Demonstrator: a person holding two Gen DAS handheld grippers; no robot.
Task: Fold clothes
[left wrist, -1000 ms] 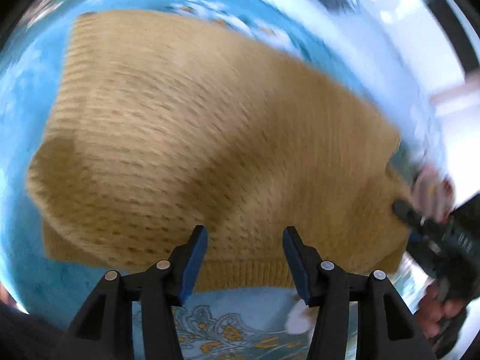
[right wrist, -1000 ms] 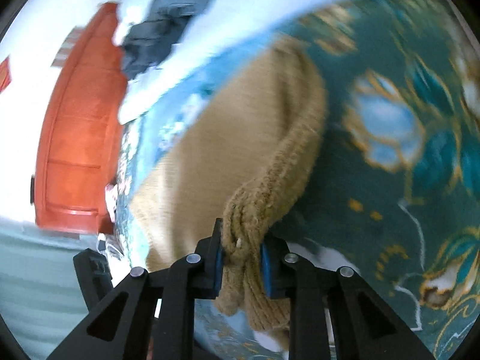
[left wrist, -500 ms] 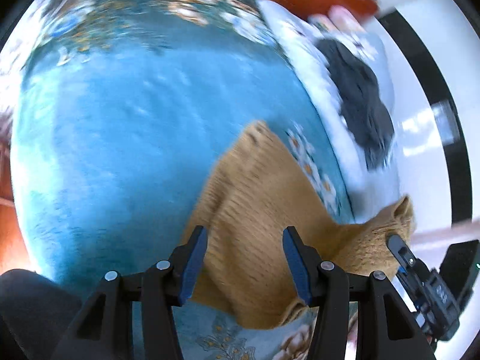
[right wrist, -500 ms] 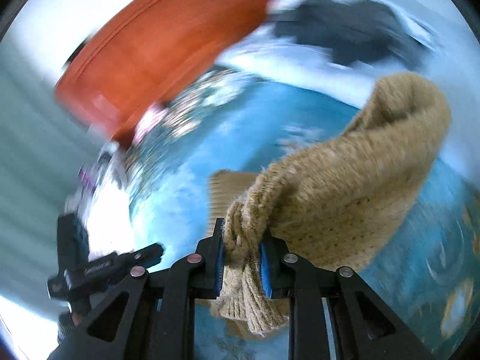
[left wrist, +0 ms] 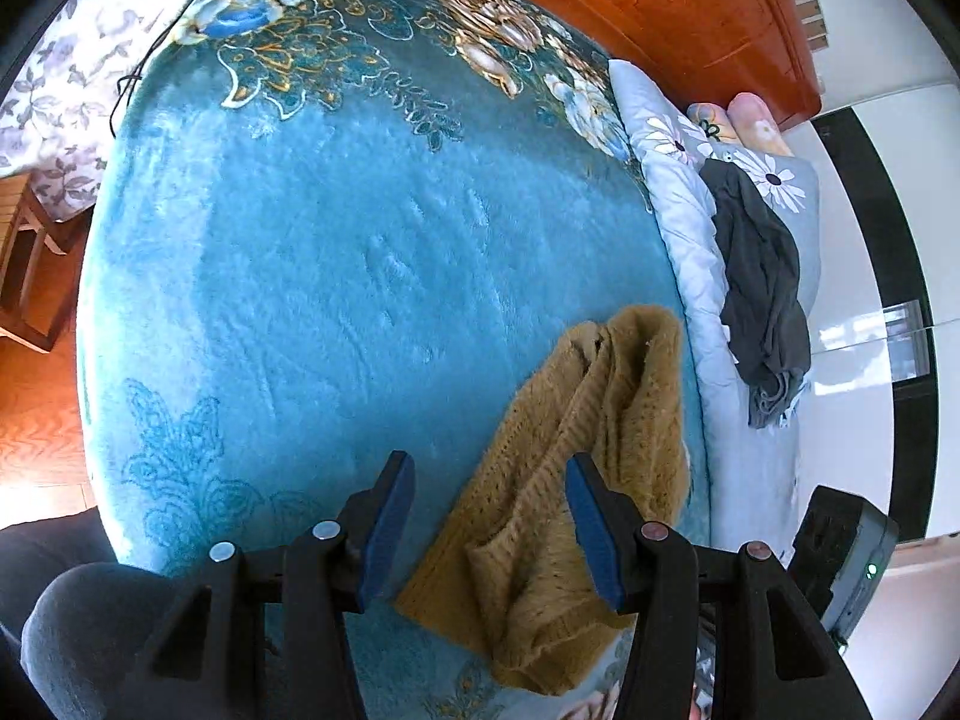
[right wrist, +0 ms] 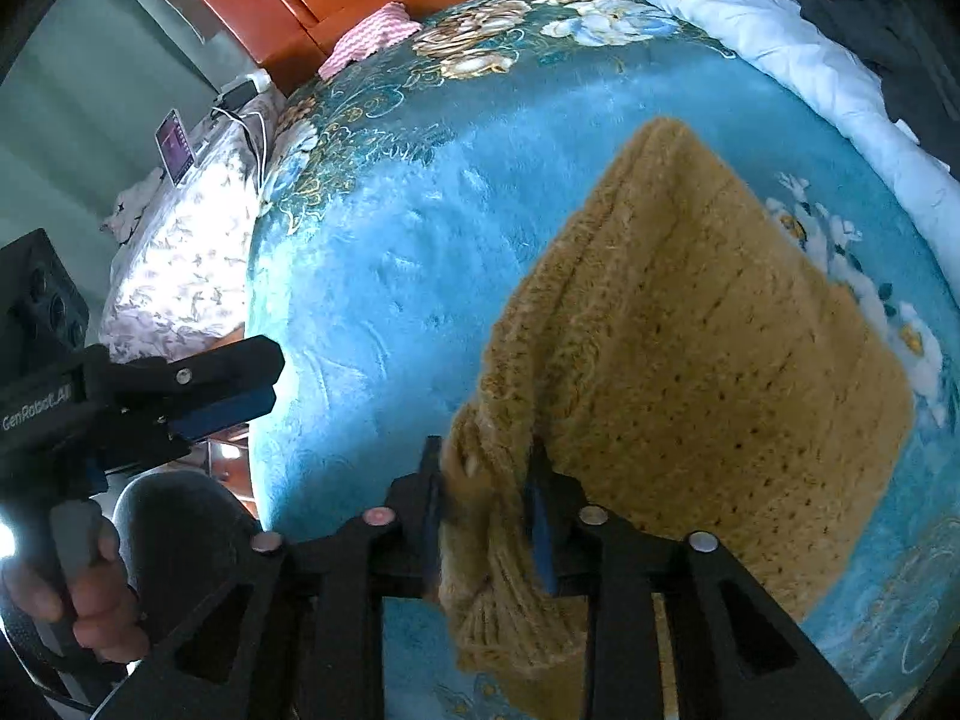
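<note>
A mustard knit sweater is folded over itself on the blue floral blanket. My right gripper is shut on a bunched edge of the sweater at its near left corner. In the left wrist view the sweater hangs bunched near the bed's right side. My left gripper is open and empty, with the sweater showing between its blue pads without contact. The left gripper also shows in the right wrist view, left of the sweater.
A dark grey garment lies on a pale floral quilt along the bed's right side. An orange wooden headboard stands at the far end. A pink cloth and a phone lie near it.
The sweater lay spread flat a second ago. My right gripper lifted its held edge up and across, so the sweater is now folded over. My left gripper pulled back from it.
</note>
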